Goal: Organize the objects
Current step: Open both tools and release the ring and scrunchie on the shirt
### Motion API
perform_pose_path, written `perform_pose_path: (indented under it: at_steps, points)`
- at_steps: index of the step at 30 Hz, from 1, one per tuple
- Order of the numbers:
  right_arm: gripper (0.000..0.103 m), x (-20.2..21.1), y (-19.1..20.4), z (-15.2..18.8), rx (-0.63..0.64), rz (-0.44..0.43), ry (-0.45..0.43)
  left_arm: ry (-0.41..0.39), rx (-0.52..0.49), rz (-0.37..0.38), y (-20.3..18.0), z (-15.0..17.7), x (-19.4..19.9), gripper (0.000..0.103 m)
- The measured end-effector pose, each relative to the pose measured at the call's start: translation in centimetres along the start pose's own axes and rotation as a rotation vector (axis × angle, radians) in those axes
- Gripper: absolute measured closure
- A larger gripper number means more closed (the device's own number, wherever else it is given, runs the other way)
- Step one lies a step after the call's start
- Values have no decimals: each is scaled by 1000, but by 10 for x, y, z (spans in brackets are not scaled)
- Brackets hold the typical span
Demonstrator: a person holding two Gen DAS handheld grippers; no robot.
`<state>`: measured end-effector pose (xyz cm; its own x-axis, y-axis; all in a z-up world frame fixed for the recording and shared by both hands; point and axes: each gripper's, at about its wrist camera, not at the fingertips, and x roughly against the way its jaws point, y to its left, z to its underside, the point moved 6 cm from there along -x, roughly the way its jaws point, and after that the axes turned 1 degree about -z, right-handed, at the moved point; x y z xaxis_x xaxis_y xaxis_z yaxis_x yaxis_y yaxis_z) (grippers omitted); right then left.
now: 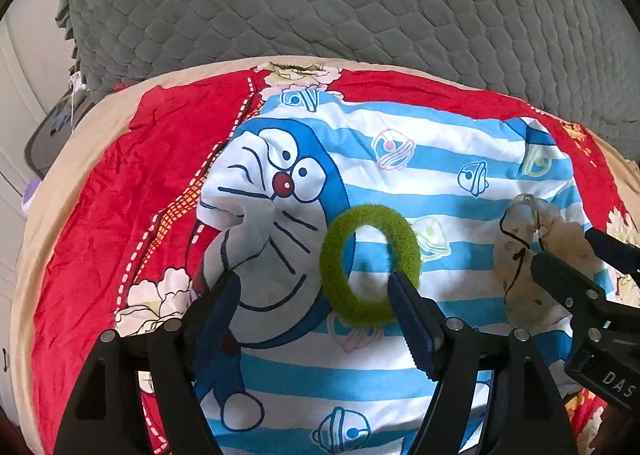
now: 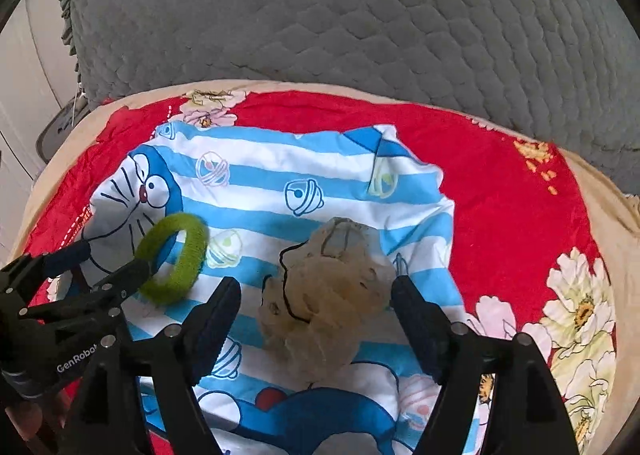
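Note:
A fuzzy green hair tie [image 1: 370, 264] lies on a blue-and-white striped cartoon cloth [image 1: 400, 183]. My left gripper [image 1: 314, 297] is open; its right finger lies over the ring's lower right edge. The ring also shows in the right wrist view [image 2: 176, 259]. A sheer beige scrunchie with a black cord [image 2: 324, 295] lies on the same cloth [image 2: 280, 175]. My right gripper [image 2: 316, 303] is open, with one finger on each side of the scrunchie. The scrunchie shows at the right of the left wrist view [image 1: 532, 255].
The striped cloth lies on a red floral bedsheet [image 1: 100, 215] with a beige border. A grey quilted pillow [image 1: 320, 3] fills the far side. White furniture [image 1: 16, 103] and a dark tray [image 1: 48, 135] stand at the far left.

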<state>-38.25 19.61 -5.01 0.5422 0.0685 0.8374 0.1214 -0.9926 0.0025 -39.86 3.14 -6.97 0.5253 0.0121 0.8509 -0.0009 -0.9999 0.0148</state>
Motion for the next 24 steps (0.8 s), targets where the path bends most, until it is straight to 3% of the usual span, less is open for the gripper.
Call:
perform_pose_path:
  at_steps: [19,24]
  points:
    - [25,48,2,8,-3,-2,-35,-41,1,1,7,5,48,25]
    - [19,58,1,15,-21,-23,-24,-45,2,12,6,9,61,25]
